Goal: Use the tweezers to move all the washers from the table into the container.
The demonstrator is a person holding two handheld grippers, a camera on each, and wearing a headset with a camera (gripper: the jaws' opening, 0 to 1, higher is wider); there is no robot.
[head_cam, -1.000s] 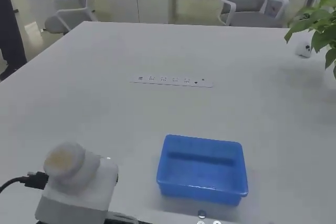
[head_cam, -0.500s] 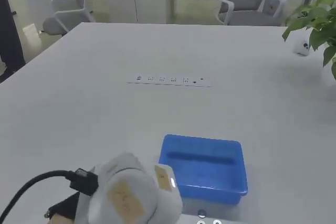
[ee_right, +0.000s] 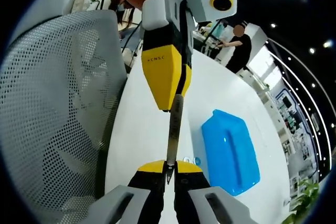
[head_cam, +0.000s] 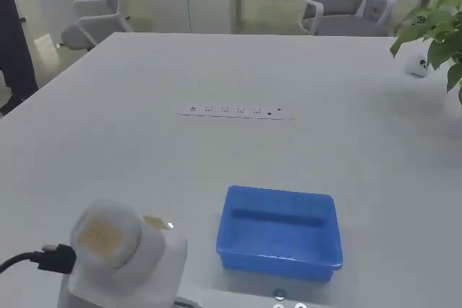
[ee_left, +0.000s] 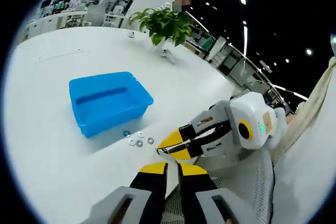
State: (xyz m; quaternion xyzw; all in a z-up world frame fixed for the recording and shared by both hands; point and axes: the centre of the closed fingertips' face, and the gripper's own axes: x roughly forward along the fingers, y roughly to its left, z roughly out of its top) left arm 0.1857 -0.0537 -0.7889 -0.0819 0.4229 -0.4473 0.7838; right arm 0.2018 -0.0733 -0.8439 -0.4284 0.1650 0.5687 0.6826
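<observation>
**Tweezers stuck mid-handover, washers untouched**

A gripper (head_cam: pixel 119 250) swung in toward the blue container (head_cam: pixel 278 232) half a second ago and is now back at the near left. The left gripper (ee_right: pixel 169 106) and right gripper (ee_right: pixel 169 170) are both clamped on the tweezers (ee_right: pixel 173 129), one at each end. The washers (ee_left: pixel 137 140) haven't budged, they're on the table (head_cam: pixel 216 70) just beside the container, so I reckon they're only sorting out the grip and no picking has started

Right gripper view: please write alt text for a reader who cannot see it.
Tweezers are held at both ends: the right gripper is shut on the near end, the left gripper on the far end. Beyond lie a blue container and a few washers on the white table; a mesh chair back is at left.
</observation>
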